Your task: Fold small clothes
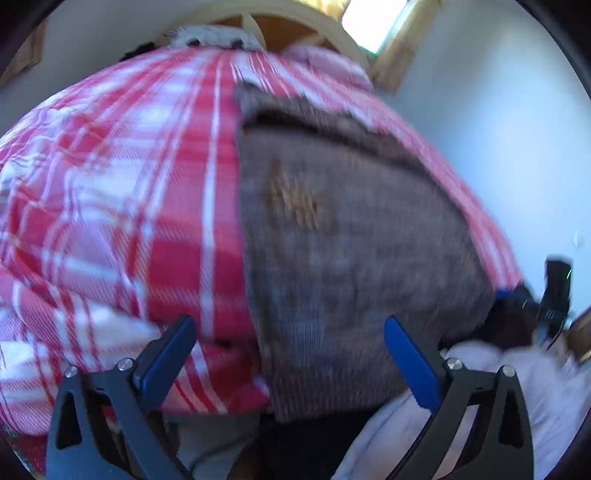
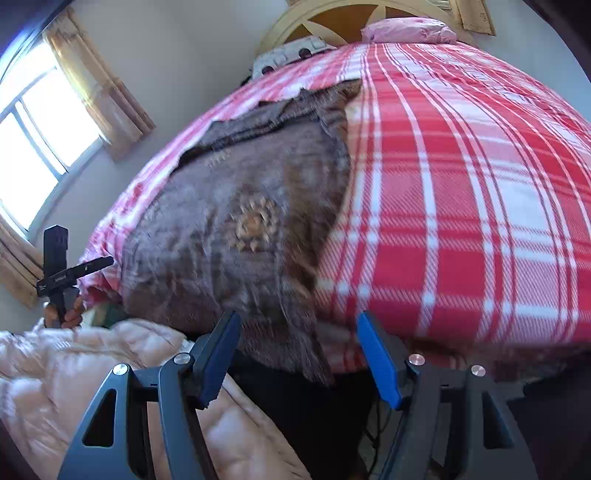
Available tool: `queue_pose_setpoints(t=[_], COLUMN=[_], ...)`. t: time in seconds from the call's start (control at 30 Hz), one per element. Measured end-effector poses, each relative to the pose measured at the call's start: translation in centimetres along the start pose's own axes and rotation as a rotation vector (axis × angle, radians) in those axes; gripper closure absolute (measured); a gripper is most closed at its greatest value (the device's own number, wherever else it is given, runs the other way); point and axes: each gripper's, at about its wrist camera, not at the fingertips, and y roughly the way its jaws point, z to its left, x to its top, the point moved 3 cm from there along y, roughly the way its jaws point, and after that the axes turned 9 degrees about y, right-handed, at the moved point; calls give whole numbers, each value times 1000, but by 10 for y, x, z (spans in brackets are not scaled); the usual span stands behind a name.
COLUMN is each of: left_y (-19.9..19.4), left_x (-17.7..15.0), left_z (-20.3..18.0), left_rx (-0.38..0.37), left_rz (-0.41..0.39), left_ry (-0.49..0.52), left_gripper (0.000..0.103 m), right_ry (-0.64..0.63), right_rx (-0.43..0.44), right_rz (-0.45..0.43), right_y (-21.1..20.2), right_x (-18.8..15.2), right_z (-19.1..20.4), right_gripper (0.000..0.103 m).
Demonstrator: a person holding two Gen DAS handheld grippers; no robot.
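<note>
A brown knitted sweater with a tan chest motif [image 2: 236,221] lies flat on the red-and-white plaid bed cover [image 2: 461,203], hem overhanging the near edge, seemingly spread for folding. The left gripper [image 1: 290,360] and right gripper [image 2: 299,354] hold their fingers apart, empty, near that hem.

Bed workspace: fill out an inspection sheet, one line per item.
Surface: bed under a red and white plaid blanket, wrinkled on one side.
Job's things: brown knit sweater spread flat, hem hanging over the near bed edge.
Clutter: pink pillow and white toy van by the headboard.
Grippers: left gripper and right gripper both near the sweater's hem, jaws open, holding nothing.
Cables: dark cord on the floor below the bed edge.
Surroundings: curtained window, white walls, person's pink quilted jacket.
</note>
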Motion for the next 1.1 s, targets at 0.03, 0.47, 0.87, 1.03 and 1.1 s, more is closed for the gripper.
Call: queue_pose_setpoints(t=[0.03, 0.47, 0.87, 1.03, 1.1], left_y=[3, 32, 44, 44, 43], left_x=[-3, -17, -10, -9, -8], left_z=[-4, -21, -29, -27, -26], left_rx=[21, -46, -71, -61, -50], left_rz=[9, 65, 58, 62, 57], left_ry=[24, 57, 38, 22, 20], left_gripper=[0, 9, 28, 28, 28], right_ry=[11, 68, -405, -543, -592], right_rx=[3, 8, -274, -337, -392], right_rz=[4, -7, -309, -256, -219], right_y=[1, 13, 10, 90, 117], right_x=[-3, -10, 92, 171, 192], right_z=[-3, -11, 72, 90, 86], right_gripper=[36, 36, 36, 45, 56])
